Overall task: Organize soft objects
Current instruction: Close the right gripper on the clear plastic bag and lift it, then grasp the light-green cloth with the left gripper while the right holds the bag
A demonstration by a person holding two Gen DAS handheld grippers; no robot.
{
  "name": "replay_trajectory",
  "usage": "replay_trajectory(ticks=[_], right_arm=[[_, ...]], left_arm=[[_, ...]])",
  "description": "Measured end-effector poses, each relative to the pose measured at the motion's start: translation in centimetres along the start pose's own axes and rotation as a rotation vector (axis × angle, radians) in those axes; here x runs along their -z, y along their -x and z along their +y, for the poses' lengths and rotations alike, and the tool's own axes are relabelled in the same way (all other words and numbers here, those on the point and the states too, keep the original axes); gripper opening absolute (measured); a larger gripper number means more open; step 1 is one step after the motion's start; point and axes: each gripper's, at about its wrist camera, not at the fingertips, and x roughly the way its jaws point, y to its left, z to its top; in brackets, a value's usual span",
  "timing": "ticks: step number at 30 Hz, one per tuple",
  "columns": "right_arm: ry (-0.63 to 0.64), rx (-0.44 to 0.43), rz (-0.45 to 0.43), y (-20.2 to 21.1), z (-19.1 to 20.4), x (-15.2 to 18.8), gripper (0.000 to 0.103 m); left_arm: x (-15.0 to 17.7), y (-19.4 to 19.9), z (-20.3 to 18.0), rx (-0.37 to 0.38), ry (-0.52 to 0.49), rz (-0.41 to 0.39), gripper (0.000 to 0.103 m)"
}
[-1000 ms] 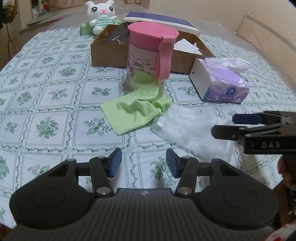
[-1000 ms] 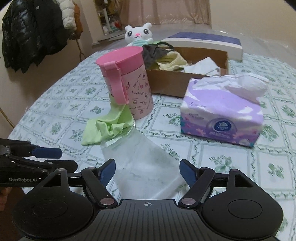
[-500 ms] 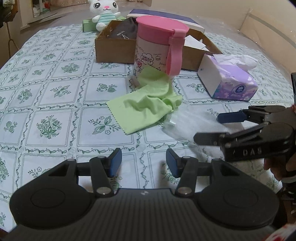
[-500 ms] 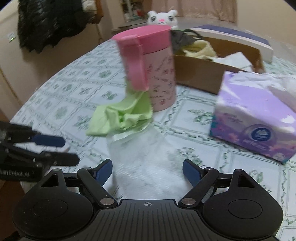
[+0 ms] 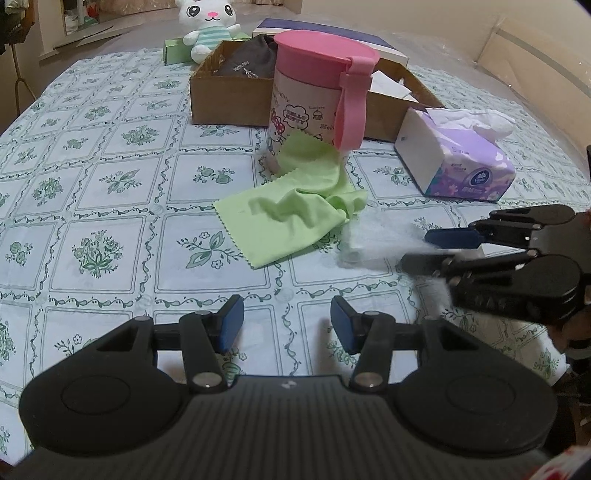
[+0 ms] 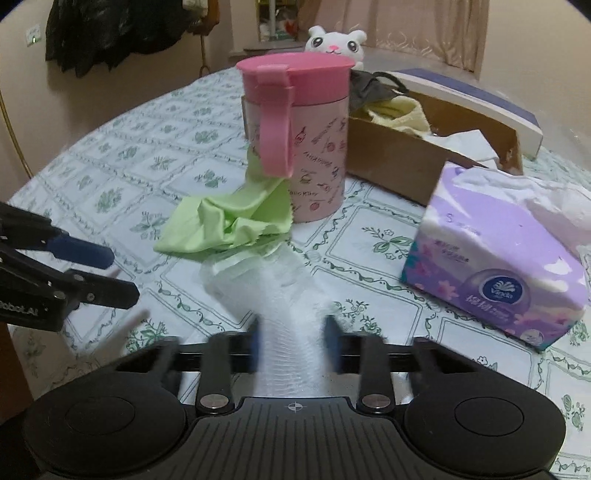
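Observation:
A light green cloth (image 5: 291, 218) (image 6: 225, 225) lies crumpled on the table, partly tucked against the pink lidded cup (image 5: 317, 99) (image 6: 299, 136). A clear plastic bag (image 5: 373, 240) (image 6: 280, 306) lies next to the cloth. My right gripper (image 6: 293, 339) has its blurred fingers on either side of the bag's near end, narrowed but with a gap; it also shows in the left wrist view (image 5: 428, 251). My left gripper (image 5: 286, 321) is open and empty above the tablecloth, in front of the cloth.
A brown cardboard box (image 5: 229, 99) (image 6: 406, 162) holding dark, yellow and white fabrics stands behind the cup. A purple tissue pack (image 5: 458, 158) (image 6: 498, 258) sits to the right. A white plush bunny (image 5: 208, 26) (image 6: 336, 42) is at the far edge.
My right gripper has moved forward onto the plastic bag and its fingers have narrowed around it. My left gripper has moved slightly closer to the cloth, still open.

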Motion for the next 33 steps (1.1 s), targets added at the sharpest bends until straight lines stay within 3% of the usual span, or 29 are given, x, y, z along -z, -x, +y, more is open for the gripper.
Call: replay_trajectory(ticks=[1,4,9,20,26,28,33], right_arm=[[-0.012,-0.01,-0.002,0.1,-0.2,0.0,0.005],[-0.034,-0.003,-0.013,0.4,-0.4,0.2,0.002],[-0.104,0.005,-0.058,2.2,-0.9,0.3,0.001],[-0.39,0.06,-0.223,8.2,-4.8,-0.2,0.001],[-0.415,0.082,-0.24,9.5,-5.7,-0.4,0.001],[-0.416,0.082,-0.24,9.6,-5.7,-0.3,0.001],[-0.414,0.084,-0.232,9.3,-5.8,-0.1,0.001]], left_arm=[[0.0,0.0,0.0,0.0,-0.001,-0.001,0.048],[-0.2,-0.1,-0.1,0.001,-0.004,-0.005,0.048],[-0.5,-0.2,-0.4,0.006,-0.017,-0.013,0.048],[-2.0,-1.0,-1.8,0.013,-0.119,-0.069,0.049],[-3.3,-3.0,-2.2,0.019,-0.157,-0.079,0.053],[-3.7,-3.7,-2.3,0.028,-0.164,-0.084,0.059],[-4.2,-5.6,-2.8,0.024,-0.177,-0.072,0.059]])
